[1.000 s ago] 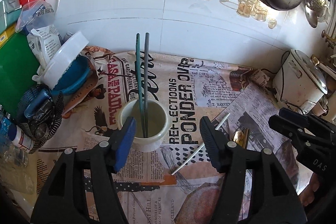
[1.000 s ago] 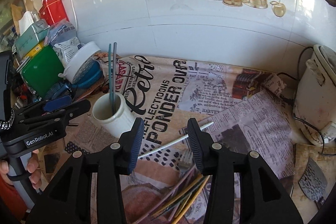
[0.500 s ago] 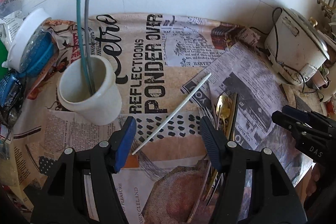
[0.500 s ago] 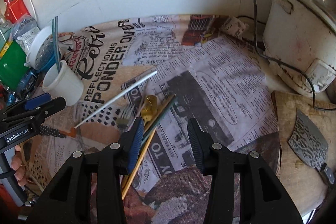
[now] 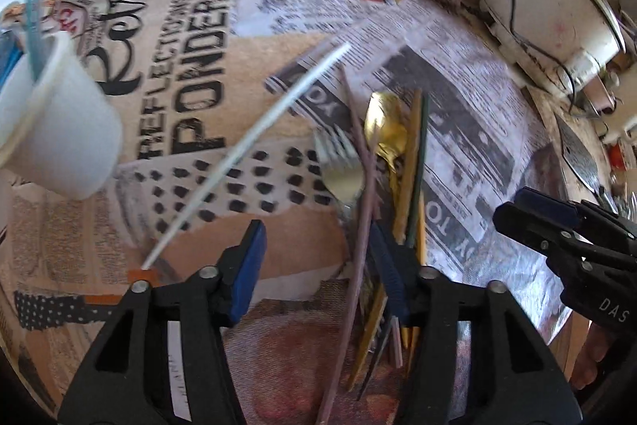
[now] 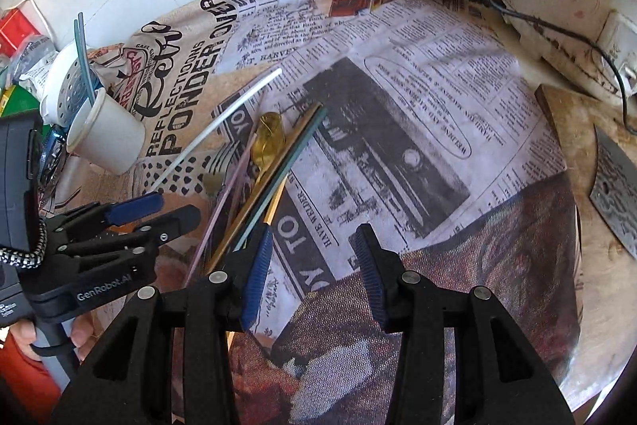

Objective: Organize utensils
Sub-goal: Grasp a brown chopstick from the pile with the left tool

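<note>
Both claws, left (image 5: 318, 257) and right (image 6: 310, 257), gape empty over the loose utensils (image 5: 394, 162), apparently lining up a pick for the cup (image 5: 55, 130).

left tool (image 5: 318, 265) hides the blurred utensils' (image 5: 382, 325) handle ends.

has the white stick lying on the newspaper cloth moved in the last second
No. The thin white stick lies with its low end by the orange patch and its tip on the dark headline strip, as before; only the cameras shifted.
</note>
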Demonstrator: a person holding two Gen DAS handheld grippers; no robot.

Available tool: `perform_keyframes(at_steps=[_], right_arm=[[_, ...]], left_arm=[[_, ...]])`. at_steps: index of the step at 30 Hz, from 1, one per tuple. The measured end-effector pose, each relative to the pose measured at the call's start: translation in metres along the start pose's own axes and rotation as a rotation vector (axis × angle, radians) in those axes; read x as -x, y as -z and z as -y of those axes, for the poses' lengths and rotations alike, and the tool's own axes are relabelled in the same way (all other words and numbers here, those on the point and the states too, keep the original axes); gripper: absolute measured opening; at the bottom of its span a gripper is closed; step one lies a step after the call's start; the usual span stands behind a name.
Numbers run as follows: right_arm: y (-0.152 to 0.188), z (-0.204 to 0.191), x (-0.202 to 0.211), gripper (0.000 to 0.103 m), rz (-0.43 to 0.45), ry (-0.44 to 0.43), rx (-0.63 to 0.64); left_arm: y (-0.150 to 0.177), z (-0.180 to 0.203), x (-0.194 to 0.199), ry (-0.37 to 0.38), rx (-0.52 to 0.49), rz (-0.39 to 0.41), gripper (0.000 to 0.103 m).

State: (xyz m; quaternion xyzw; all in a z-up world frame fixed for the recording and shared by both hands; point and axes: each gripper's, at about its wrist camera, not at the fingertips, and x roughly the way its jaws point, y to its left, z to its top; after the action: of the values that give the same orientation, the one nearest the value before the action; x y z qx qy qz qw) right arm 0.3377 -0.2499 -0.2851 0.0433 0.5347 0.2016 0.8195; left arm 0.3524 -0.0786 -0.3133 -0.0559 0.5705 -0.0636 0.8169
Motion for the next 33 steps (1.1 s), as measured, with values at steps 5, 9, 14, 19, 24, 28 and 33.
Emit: perform_keyframes(at_steps=[5, 9, 14, 19, 24, 28, 33], right_arm=[[0.006, 0.006, -0.002, 0.04, -0.01, -0.008, -0.018], [0.01, 0.008, -0.005, 0.04, -0.018, -0.031, -0.044], [0.009, 0.003, -0.01, 0.04, -0.026, -0.053, -0.048], [0.003, -0.004, -0.016, 0.038, -0.03, -0.083, -0.06], [-0.002, -0.01, -0.028, 0.034, -0.049, -0.099, -0.079], [-0.006, -0.011, -0.039, 0.029, -0.068, -0.104, -0.11], [-0.012, -0.013, -0.048, 0.026, -0.083, -0.104, -0.136]], left_arm=[[-0.001, 0.007, -0.01, 0.038, -0.005, -0.047, 0.021], [-0.003, 0.01, -0.014, 0.067, 0.005, -0.066, 0.016], [-0.004, 0.009, -0.019, 0.088, 0.021, -0.083, 0.011], [-0.004, 0.007, -0.02, 0.109, 0.018, -0.09, 0.007], [-0.002, 0.002, -0.017, 0.116, 0.02, -0.093, 0.006], [0.0, -0.003, -0.01, 0.118, 0.02, -0.077, 0.003], [-0.003, -0.009, 0.004, 0.116, 0.005, -0.036, 0.003]])
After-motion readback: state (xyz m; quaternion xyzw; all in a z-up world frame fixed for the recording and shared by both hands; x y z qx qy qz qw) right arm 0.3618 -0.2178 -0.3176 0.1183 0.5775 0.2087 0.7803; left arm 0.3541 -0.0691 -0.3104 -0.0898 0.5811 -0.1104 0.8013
